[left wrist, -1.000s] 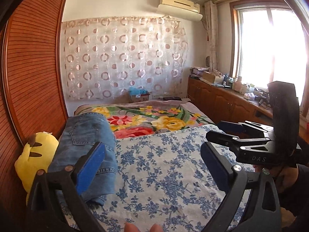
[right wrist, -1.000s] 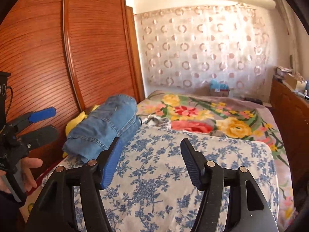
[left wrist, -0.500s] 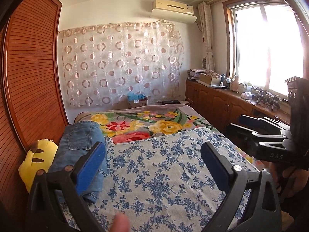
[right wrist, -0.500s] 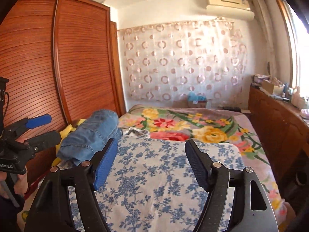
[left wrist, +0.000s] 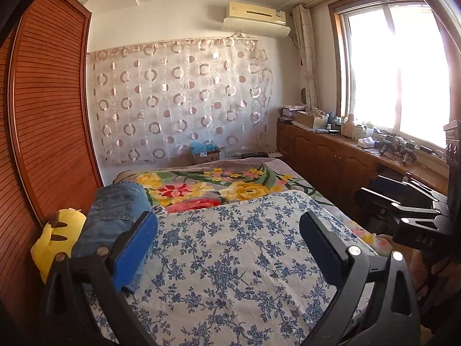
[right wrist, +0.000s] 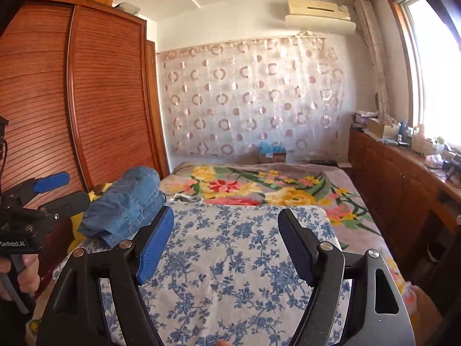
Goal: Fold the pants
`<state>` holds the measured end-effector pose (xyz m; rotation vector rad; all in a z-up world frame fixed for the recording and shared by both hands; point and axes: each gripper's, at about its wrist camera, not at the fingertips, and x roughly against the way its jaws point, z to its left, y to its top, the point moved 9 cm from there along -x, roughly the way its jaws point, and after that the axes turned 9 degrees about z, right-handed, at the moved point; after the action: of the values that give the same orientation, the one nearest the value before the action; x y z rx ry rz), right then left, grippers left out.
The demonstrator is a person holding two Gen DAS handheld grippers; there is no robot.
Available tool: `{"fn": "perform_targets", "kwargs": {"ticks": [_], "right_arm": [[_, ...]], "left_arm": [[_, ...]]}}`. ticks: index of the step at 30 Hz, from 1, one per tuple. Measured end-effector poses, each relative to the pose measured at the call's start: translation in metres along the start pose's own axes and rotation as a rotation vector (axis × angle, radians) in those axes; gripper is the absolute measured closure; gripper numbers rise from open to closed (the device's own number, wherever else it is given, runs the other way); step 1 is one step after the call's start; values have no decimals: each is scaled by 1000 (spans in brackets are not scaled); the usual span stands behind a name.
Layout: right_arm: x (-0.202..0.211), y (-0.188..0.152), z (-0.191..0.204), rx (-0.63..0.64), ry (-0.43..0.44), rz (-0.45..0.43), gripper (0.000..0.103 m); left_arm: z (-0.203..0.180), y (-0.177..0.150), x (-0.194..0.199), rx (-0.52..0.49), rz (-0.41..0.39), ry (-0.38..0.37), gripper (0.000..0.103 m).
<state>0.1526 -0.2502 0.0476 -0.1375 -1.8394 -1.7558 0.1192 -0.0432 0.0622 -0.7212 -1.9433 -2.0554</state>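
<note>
Left gripper (left wrist: 227, 239): black two-finger frame, blue pad on one finger (left wrist: 135, 248), fingers spread wide, nothing between them. Held above the blue-and-white floral bedsheet (left wrist: 230, 259).

Right gripper (right wrist: 226, 242): same build, blue pad on its left finger (right wrist: 155, 245), fingers likewise apart and empty, above the same sheet.

Writing: the right gripper's body, seen from the left wrist view, bears "DAS" in pale letters (left wrist: 423, 240). The left gripper's body, seen from the right wrist view, reads "GenRobot.AI" (right wrist: 13, 243).

Folded blue denim pants (left wrist: 115, 219) lie as a bundle at the bed's left edge, on the floral sheet, ahead of and left of both grippers; neither touches them. A back pocket shows on top. Just beside them, against the slatted brown wooden wardrobe (left wrist: 49, 132), sits a yellow plush toy (left wrist: 57, 239).

Beyond the sheet: a grey blanket with large yellow and red flowers (left wrist: 219, 184). Far wall: sheer curtain with ring pattern (left wrist: 178, 103), cream air conditioner (left wrist: 256, 18) above it; its label is too small to read.
</note>
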Motion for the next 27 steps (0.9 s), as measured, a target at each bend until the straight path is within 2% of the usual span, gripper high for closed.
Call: {"fn": "perform_targets", "kwargs": {"ticks": [14, 27], "right_arm": [[30, -13, -4, -24, -58, -12, 26], [16, -31, 4, -26, -48, 22, 27]], "left_arm": [[-5, -18, 23, 21, 0, 16, 3], [16, -42, 15, 55, 35, 50, 3]]}}
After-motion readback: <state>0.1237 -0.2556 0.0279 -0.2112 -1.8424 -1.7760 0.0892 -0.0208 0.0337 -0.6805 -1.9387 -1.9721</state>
